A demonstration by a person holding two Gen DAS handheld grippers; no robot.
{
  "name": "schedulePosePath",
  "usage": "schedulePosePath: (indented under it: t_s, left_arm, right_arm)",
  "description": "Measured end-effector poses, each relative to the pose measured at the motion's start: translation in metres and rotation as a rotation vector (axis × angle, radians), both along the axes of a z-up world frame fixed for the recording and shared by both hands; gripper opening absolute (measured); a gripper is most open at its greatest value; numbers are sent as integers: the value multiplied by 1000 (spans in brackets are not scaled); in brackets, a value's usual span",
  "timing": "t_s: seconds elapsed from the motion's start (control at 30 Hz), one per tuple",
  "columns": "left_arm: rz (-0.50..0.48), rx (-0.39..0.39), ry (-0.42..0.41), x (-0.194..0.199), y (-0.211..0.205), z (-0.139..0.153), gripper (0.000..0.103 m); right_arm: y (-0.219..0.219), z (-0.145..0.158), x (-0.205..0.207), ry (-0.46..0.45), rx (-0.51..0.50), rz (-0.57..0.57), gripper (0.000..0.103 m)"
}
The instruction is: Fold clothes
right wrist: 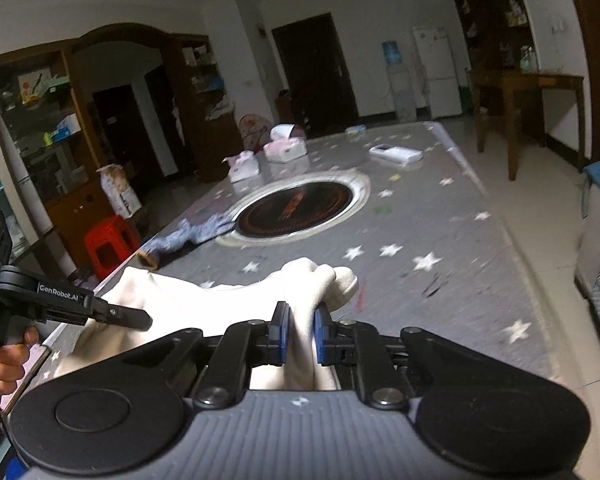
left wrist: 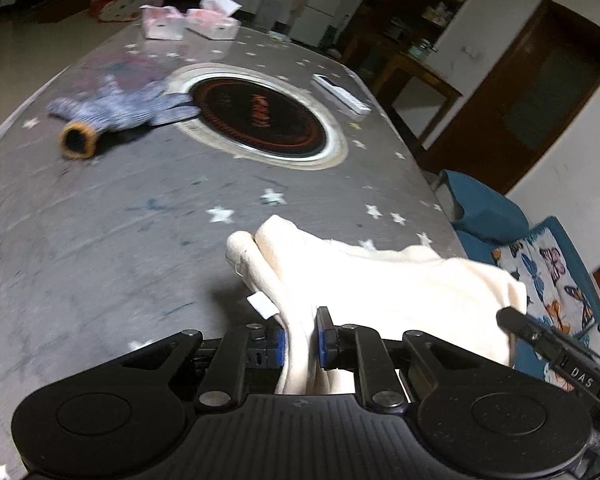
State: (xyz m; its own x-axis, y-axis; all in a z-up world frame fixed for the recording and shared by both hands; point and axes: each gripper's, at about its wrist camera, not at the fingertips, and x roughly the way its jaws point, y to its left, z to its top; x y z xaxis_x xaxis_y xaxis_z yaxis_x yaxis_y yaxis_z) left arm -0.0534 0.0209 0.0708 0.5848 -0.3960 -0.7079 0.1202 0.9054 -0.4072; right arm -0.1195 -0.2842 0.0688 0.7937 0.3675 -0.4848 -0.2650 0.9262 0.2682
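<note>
The cream garment [left wrist: 380,280], soft, light and limp, hangs bunched over the near table [left wrist: 120,220] edge between the left gripper [left wrist: 300,336] and right gripper [right wrist: 300,332], both pinched tight on its cloth; the outer corners look like better holds

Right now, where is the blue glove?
In the left wrist view, the blue glove lies far left on the table, touching the round cooktop.
</note>
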Motion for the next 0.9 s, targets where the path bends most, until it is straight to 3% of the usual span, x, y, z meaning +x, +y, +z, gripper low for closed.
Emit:
schedulePosePath:
  t_s: [0.47,0.9]
  left_arm:
    - [-127,51,-11,44,-82,8,15]
    - [-175,129,11,75,-130,-7,16]
  right_arm:
    - [-57,17,5,-51,-68,-141,11]
    - [-96,-4,31,-3,-86,-205,11]
